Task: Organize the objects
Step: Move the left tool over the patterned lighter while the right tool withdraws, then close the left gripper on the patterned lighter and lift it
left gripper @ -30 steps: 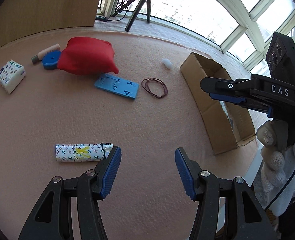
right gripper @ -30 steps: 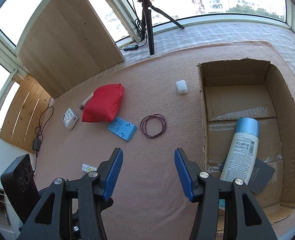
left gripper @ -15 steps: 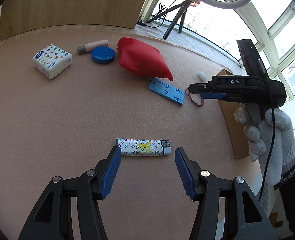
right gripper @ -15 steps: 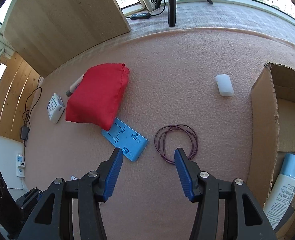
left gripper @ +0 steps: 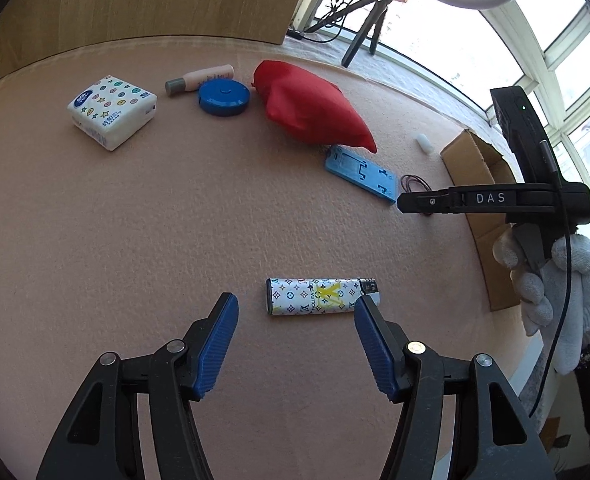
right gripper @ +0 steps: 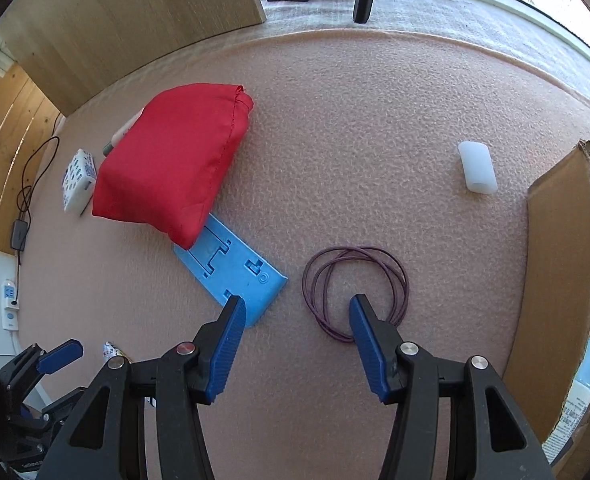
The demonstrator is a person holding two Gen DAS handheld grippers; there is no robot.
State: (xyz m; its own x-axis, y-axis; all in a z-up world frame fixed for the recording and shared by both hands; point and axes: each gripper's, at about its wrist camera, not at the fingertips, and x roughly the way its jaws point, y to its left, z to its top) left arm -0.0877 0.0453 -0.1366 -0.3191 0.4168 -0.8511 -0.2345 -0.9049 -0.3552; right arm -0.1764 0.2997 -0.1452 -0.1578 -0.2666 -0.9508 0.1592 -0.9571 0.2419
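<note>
Pink felt (left gripper: 135, 220) covers the work surface, with wooden panels and bright windows behind it.

One lighter (left gripper: 322, 296) lies flat just ahead of the left gripper (left gripper: 296, 309); its metal end sits right by the right fingertip. Those jaws have just been opening and stand wide, holding nothing.

The right gripper (right gripper: 293, 307) hangs over one coil of dark cord (right gripper: 355, 291), one fingertip above the coil's inside, the other over a corner of one blue plate (right gripper: 231, 270). Its jaws are parted about halfway and empty.

One red pouch (right gripper: 175, 160) overlaps the plate's far end. Beyond it lie one tissue pack (left gripper: 111, 110), one blue disc (left gripper: 223, 98) and one small tube (left gripper: 199, 79) touching the disc.

One white cap (right gripper: 477, 167) sits alone near one cardboard box (right gripper: 559, 280), which holds one bottle (right gripper: 579, 392).
</note>
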